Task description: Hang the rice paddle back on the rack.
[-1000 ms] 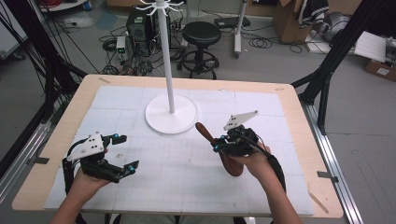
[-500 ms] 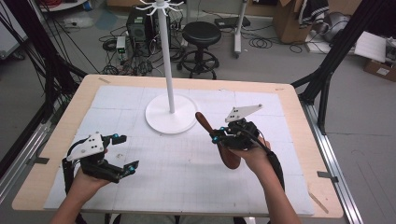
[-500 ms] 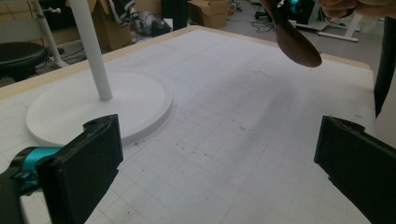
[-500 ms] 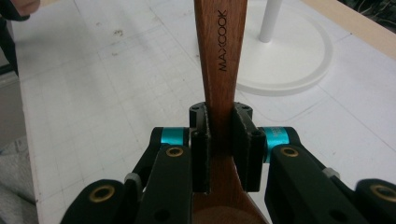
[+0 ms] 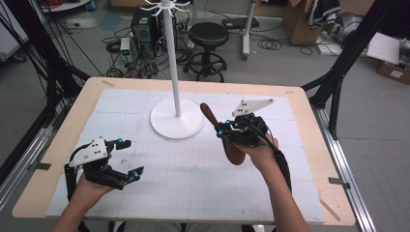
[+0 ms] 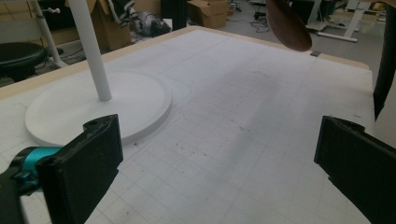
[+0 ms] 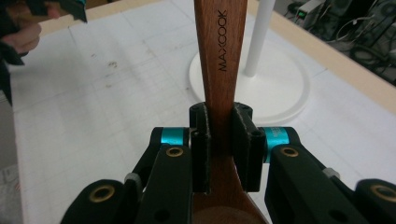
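Two tools: right tool (image 7: 219,140) is clamping the brown wooden spoon (image 5: 216,123) mid-handle, lifted toward the white hook stand (image 5: 174,67), while left tool (image 5: 126,162) is idling open.

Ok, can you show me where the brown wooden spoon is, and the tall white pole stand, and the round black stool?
Brown wooden spoon (image 7: 220,56), right gripper view, on its handle.
Tall white pole stand (image 5: 177,126), high view, on its round base.
Round black stool (image 5: 209,34), high view, on its seat.
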A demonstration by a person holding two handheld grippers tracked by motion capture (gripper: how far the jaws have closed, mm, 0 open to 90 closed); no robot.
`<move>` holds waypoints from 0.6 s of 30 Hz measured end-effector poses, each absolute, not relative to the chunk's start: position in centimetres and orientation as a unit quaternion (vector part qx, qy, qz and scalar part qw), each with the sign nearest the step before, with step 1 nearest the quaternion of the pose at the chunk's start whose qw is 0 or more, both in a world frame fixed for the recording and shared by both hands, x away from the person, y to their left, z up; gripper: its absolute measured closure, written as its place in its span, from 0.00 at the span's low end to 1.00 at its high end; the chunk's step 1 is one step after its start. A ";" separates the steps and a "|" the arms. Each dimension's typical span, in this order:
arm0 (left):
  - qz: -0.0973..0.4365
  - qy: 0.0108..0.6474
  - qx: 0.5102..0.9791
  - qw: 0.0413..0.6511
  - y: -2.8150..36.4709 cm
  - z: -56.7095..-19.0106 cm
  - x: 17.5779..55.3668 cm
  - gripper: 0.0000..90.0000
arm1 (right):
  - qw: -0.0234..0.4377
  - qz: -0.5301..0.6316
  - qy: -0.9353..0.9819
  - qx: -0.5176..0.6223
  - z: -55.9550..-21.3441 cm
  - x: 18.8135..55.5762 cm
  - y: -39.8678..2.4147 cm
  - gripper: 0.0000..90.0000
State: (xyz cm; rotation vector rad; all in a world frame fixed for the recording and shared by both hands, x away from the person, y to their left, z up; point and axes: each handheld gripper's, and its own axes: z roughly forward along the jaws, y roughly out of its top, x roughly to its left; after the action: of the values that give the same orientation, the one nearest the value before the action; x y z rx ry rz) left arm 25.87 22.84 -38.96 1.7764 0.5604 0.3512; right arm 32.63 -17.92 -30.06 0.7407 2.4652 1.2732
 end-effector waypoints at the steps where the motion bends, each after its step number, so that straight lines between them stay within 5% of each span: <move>1: 0.150 0.240 0.761 0.584 22.8 -39.0 25.9 0.02 | 0.131 0.441 0.850 0.257 -29.9 32.7 -18.0 0.88; 18: 0.149 0.239 0.761 0.584 22.8 -39.0 25.9 0.02 | 0.130 0.482 0.830 0.249 -26.5 34.5 -19.1 0.88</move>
State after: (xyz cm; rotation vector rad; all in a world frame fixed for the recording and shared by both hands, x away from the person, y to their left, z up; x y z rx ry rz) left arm 25.95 22.84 -38.99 1.7758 0.5577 0.3483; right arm 34.52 -19.07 -26.49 0.7242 2.4106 1.4010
